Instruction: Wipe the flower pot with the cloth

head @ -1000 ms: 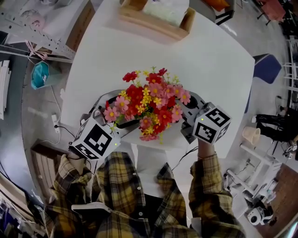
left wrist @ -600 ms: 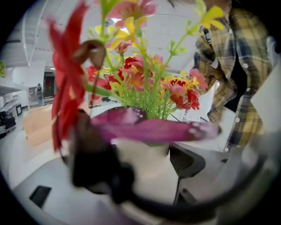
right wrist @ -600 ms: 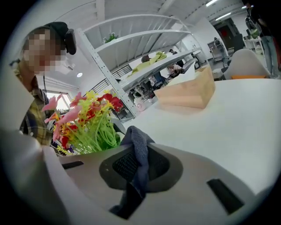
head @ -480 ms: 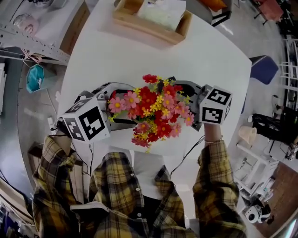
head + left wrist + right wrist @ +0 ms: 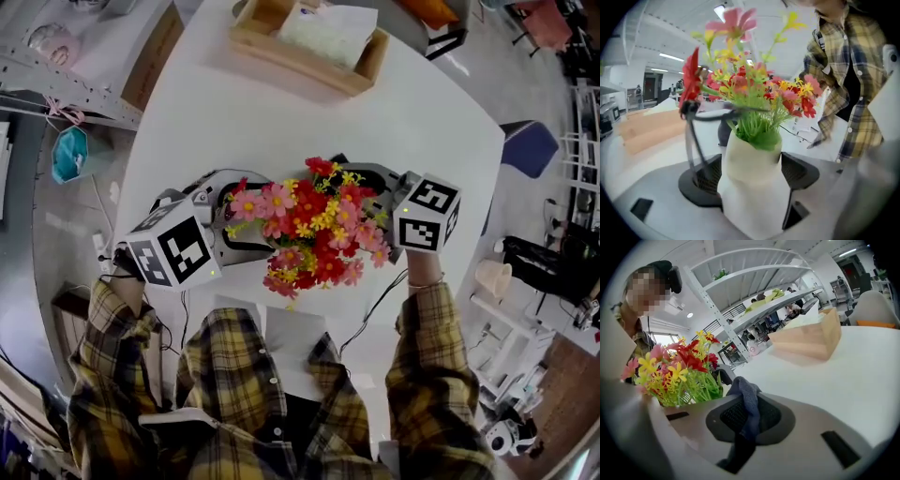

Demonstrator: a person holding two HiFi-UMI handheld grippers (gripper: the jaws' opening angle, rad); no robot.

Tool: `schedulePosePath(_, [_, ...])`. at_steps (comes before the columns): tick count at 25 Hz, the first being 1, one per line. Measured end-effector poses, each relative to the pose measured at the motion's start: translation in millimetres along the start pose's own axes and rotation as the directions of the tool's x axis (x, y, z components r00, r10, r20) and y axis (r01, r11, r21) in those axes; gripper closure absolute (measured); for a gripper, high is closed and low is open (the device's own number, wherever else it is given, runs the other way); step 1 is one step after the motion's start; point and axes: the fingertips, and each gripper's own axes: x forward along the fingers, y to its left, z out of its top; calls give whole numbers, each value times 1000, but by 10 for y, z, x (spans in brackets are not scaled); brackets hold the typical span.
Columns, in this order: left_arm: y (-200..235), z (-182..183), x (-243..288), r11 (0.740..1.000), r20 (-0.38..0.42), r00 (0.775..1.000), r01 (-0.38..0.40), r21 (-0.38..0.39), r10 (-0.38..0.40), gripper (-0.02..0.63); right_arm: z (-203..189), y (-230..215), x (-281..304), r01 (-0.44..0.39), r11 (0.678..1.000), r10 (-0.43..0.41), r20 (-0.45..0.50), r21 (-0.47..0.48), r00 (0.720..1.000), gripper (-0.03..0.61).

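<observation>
We start at the left hand-held gripper (image 5: 753,176): its jaws are clamped on either side of the white pot (image 5: 752,206), low on its wall, with the flowers (image 5: 754,93) fanning out above. Over to the right hand-held gripper (image 5: 749,417): its jaws are pinched together on a dark cloth (image 5: 746,394), a fold poking up past the tips, just beside the green stems. Whether it touches the pot, we can't tell.

In the head view both sit at the frame's centre, flanking the blooms over the table (image 5: 281,122). Our call is that the wipe wants the cloth pressed flat on the pot wall below the foliage, with the left grip firm so nothing twists or tips.

Room? The table's edge runs close below the pot, toward the frame's bottom, so we'd work away from it. Open table stretches upward to the wooden box (image 5: 300,62) at top centre.
</observation>
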Motion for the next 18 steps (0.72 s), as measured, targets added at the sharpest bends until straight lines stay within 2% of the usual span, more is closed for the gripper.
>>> schedulePosePath(2, [31, -40, -82, 995, 20, 996, -88, -56, 90, 219, -9, 6, -23, 19, 1000, -19, 5, 9, 1000, 561])
schedulePosePath(4, [37, -76, -175, 978, 35, 983, -176, -113, 181, 219, -27, 12, -49, 42, 999, -43, 14, 24, 999, 561])
schedulePosePath(8, [-143, -90, -294, 924, 40, 942, -317, -215, 333, 219, -133, 59, -157, 90, 994, -93, 45, 56, 995, 561])
schedulePosePath(11, [-401, -115, -260, 876, 30, 914, -377, -301, 404, 219, -237, 144, -244, 139, 986, -146, 67, 92, 987, 561])
schedulePosePath(16, [-646, -156, -166, 773, 18, 872, -425, -471, 490, 218, -420, 304, -320, 212, 960, -235, 117, 180, 965, 561])
schedulePosePath(18, [-682, -137, -118, 756, 14, 861, -439, -485, 509, 218, -493, 356, -359, 229, 949, -262, 134, 217, 956, 561])
